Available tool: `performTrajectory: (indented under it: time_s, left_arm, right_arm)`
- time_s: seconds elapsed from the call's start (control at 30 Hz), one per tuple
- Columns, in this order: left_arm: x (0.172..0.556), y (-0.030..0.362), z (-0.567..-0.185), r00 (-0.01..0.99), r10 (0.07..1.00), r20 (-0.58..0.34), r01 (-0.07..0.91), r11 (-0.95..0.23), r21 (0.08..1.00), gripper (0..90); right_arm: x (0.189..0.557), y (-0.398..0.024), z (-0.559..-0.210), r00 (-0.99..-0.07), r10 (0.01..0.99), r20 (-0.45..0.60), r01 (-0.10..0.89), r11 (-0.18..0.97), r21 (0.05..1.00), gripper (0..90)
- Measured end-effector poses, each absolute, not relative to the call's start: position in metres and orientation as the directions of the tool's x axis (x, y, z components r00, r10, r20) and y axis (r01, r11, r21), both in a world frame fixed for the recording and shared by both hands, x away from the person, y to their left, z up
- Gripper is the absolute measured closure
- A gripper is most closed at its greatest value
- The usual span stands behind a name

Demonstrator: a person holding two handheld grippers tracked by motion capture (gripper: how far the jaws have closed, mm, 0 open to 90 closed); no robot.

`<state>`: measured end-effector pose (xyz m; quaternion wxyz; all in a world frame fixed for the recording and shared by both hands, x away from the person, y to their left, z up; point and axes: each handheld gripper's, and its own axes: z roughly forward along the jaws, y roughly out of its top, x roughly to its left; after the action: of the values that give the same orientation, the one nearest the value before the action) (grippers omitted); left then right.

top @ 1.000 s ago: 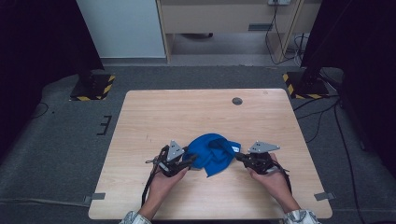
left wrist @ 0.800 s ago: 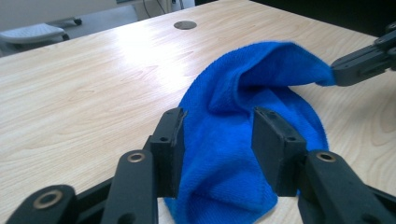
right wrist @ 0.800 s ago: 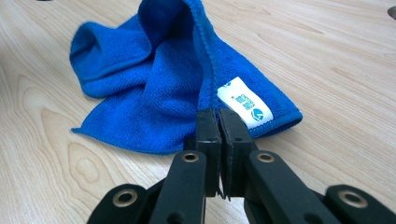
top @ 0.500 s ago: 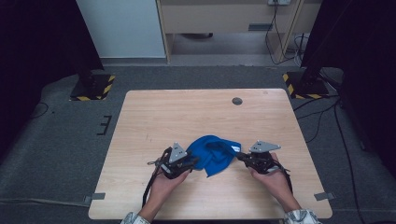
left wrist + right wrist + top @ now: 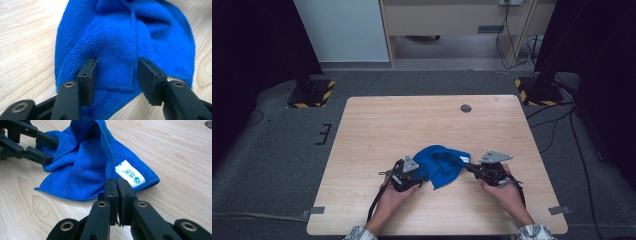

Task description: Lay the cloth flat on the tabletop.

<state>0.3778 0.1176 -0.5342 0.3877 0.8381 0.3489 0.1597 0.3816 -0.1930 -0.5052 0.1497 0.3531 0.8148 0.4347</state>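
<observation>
- Cloth [image 5: 441,165], blue, lies bunched on the counter [image 5: 377,120].
- Right hand-held gripper [image 5: 117,185] is clenched on its edge, likely anchoring it.
- Left hand-held gripper [image 5: 115,72], jaws just reopened, straddles a fold ungripped.

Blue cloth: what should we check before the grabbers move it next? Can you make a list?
1. Right gripper pinches the cloth: ok, jaws shut on its edge beside the white label.
2. Left gripper has hold of the cloth: not ok, jaws stand apart with a fold between them; they have just been opening.
3. Left jaws lined up over the cloth: ok, the fold sits between both pads.
4. Cloth lies flat: not ok, it is bunched and folded over.
5. Room on the table to spread it: ok, the wood around it is bare.
6. Dark disc out of the way: ok, it sits near the far edge.
</observation>
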Motion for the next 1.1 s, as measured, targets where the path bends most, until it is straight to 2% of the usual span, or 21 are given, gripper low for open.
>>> performTrajectory:
  time_s: [0.1, 0.17, 0.37, 0.7, 1.1]
  left_arm:
    - [0.378, 0.118, -0.534, 0.704, 0.71, 0.017, 0.45, -0.464, 0.763, 56.6]
    - [0.379, 0.119, -0.534, 0.698, 0.716, 0.023, 0.449, -0.463, 0.764, 64.8]
    - [0.382, 0.125, -0.53, 0.689, 0.725, -0.002, 0.459, -0.434, 0.775, 79.2]
    - [0.376, 0.141, -0.499, 0.665, 0.746, -0.026, 0.401, -0.327, 0.856, 84.9]
    - [0.382, 0.163, -0.487, 0.618, 0.784, -0.056, 0.406, -0.257, 0.877, 86.9]
  right_arm:
    - [0.381, -0.193, -0.505, -0.702, 0.709, 0.067, 0.449, 0.368, 0.814, 87.8]
    - [0.381, -0.193, -0.505, -0.701, 0.71, 0.067, 0.449, 0.367, 0.815, 87.7]
    - [0.382, -0.194, -0.504, -0.7, 0.711, 0.066, 0.448, 0.365, 0.816, 87.7]
    - [0.383, -0.2, -0.501, -0.681, 0.729, 0.068, 0.453, 0.347, 0.821, 87.8]
    - [0.387, -0.208, -0.494, -0.66, 0.747, 0.082, 0.455, 0.31, 0.835, 87.9]
